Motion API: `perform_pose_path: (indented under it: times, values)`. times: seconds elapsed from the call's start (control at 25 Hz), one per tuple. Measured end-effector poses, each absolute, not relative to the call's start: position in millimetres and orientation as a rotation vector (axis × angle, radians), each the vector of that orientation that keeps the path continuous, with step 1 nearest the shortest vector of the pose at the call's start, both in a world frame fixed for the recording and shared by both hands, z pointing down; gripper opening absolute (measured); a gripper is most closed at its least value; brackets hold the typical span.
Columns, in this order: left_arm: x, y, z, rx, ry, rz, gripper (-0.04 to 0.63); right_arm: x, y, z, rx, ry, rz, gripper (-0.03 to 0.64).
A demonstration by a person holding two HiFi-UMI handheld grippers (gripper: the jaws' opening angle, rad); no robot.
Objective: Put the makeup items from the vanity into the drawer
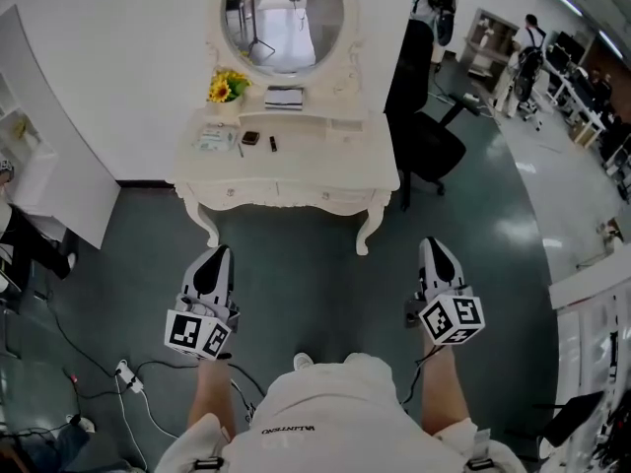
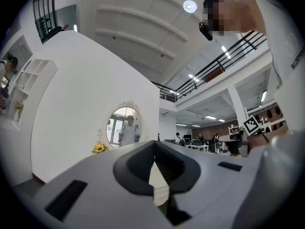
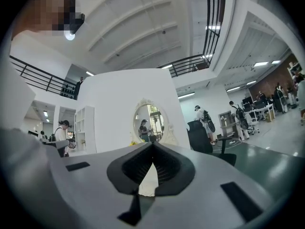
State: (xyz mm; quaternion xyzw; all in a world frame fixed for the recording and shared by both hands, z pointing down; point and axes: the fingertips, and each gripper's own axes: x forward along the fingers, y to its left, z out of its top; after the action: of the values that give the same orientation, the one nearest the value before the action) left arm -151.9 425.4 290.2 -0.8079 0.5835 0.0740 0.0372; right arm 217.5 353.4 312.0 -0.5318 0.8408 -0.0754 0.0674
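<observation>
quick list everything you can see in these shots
cream white vanity table with curved legs: one, against the white wall
oval white-framed mirror: one, atop the vanity
yellow sunflower bunch: one, vanity's rear left
small dark makeup items: two, black, vanity top left of middle
pale flat packet: one, vanity top, far left
black office chair: one, right of the vanity
white power strip: one, floor, lower left
left claw: one, grey and black, shut, empty
right claw: one, grey and black, shut, empty
</observation>
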Motion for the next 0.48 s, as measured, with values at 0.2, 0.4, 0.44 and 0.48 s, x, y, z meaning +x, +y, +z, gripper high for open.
perform_pose_path:
  times: [0.2, 0.4, 0.44, 0.48]
  values:
    - [-160.0, 420.4, 298.9, -2.523, 1.771, 0.214, 0.002, 199.1, 348.8, 316.1, -1.599, 2.565, -0.231, 0.011]
    - [-159.5, 410.7, 302.6, -2.557, 1.76, 0.219, 0.002, 179.8, 332.7, 321.3, -1.565, 2.59, -0.239, 0.011]
    - [-156.5, 407.4, 304.1, -2.566, 1.758, 0.221, 0.002, 176.3, 327.7, 323.3, -1.557, 2.597, -0.242, 0.011]
    - [-153.0, 403.6, 305.4, -2.573, 1.756, 0.224, 0.002, 172.6, 322.5, 325.4, -1.547, 2.604, -0.248, 0.011]
